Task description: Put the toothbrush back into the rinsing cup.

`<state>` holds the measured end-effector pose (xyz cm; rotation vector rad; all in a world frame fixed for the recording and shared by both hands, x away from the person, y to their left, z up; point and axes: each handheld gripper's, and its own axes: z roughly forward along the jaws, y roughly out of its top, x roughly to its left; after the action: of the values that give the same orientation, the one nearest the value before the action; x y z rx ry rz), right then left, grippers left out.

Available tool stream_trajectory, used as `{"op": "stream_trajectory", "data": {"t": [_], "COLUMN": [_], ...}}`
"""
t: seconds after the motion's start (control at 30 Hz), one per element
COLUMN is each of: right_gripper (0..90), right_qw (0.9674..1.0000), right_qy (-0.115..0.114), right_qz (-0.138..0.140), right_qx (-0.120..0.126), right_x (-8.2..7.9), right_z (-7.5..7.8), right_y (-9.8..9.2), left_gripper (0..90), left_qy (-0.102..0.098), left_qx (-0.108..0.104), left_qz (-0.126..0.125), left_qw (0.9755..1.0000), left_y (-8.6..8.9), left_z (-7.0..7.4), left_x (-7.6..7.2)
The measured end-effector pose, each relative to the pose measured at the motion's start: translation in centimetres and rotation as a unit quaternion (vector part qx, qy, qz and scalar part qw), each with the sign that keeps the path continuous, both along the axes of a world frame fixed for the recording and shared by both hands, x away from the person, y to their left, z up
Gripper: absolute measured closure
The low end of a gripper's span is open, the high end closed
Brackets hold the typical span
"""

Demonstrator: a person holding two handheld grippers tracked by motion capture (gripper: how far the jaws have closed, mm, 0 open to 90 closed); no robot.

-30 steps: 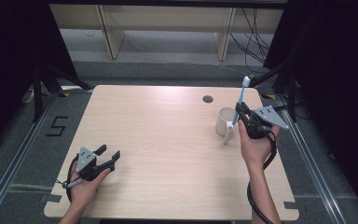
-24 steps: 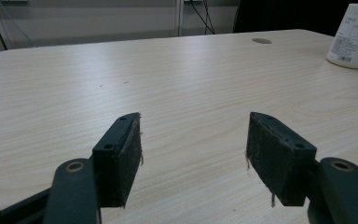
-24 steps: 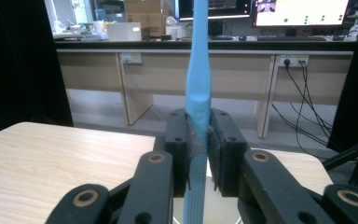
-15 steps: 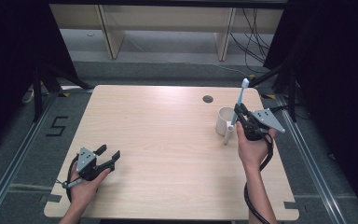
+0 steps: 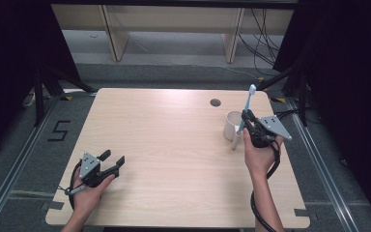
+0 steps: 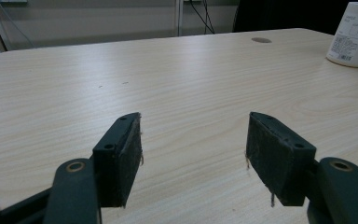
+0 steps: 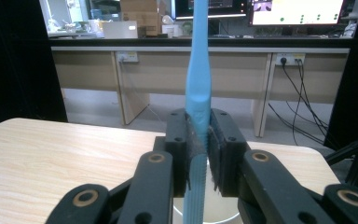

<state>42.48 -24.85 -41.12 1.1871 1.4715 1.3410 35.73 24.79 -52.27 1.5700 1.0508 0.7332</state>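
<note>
1. Your right tool [image 5: 245, 126] is clamped on the blue toothbrush [image 5: 248, 105], mid-handle, with the brush standing nearly upright, leaning a bit toward 1 o'clock.
2. The toothbrush's lower end hangs right at the white cup [image 5: 231, 124], which sits at about 2 o'clock on the worktop [image 5: 174, 145].
3. Your left tool [image 5: 113, 159] rests way over at 8 o'clock, jaws spread wide with nothing between them.
4. The small round hole [image 5: 215, 102] lies just past the cup, toward 12.
</note>
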Motion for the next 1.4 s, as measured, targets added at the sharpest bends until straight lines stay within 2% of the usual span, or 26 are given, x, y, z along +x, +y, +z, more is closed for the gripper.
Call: {"op": "stream_trajectory", "data": {"t": [0.07,0.17,0.33,0.43,0.63,0.73,0.77,1.1,1.4], "right_gripper": [79.4,79.4,79.3,79.4,79.4,79.4,79.3,79.3,79.3], "right_qw": [1.0,1.0,1.0,1.0,1.0,1.0,0.9999,0.9999,0.9999], "right_qy": [0.001,0.002,0.004,0.001,0.006,0.007,0.011,0.001,0.001], "right_qz": [0.005,-0.003,-0.003,-0.004,-0.003,-0.005,-0.006,-0.008,-0.006], "right_qx": [0.005,-0.004,0.003,-0.003,0.005,-0.002,0.004,-0.012,-0.009], "right_x": [0.0,-0.1,-0.1,-0.1,-0.1,-0.2,-0.2,0.0,0.0], "right_z": [0.0,-0.1,-0.3,-0.5,-0.8,-0.9,-0.9,-1.3,-1.8], "right_y": [0.1,0.2,0.2,0.2,0.1,0.1,0.2,0.2,0.3], "left_gripper": [35.1,35.1,35.2,35.1,35.2,35.2,35.2,35.2,35.3], "left_qy": [0.001,0.0,0.0,0.001,0.001,0.0,0.0,0.001,0.001], "left_qx": [-0.001,-0.003,-0.002,-0.002,-0.001,-0.001,-0.001,-0.001,-0.001], "left_qz": [0.001,0.001,0.0,0.0,0.0,0.0,0.0,-0.001,-0.001], "left_qw": [1.0,1.0,1.0,1.0,1.0,1.0,1.0,1.0,1.0], "left_y": [0.0,0.0,0.0,0.0,0.0,0.0,0.0,0.0,0.0], "left_z": [0.0,0.0,0.0,0.0,0.0,0.0,0.0,0.0,0.0], "left_x": [0.0,0.0,0.0,0.0,0.0,0.0,0.0,0.0,0.0]}}
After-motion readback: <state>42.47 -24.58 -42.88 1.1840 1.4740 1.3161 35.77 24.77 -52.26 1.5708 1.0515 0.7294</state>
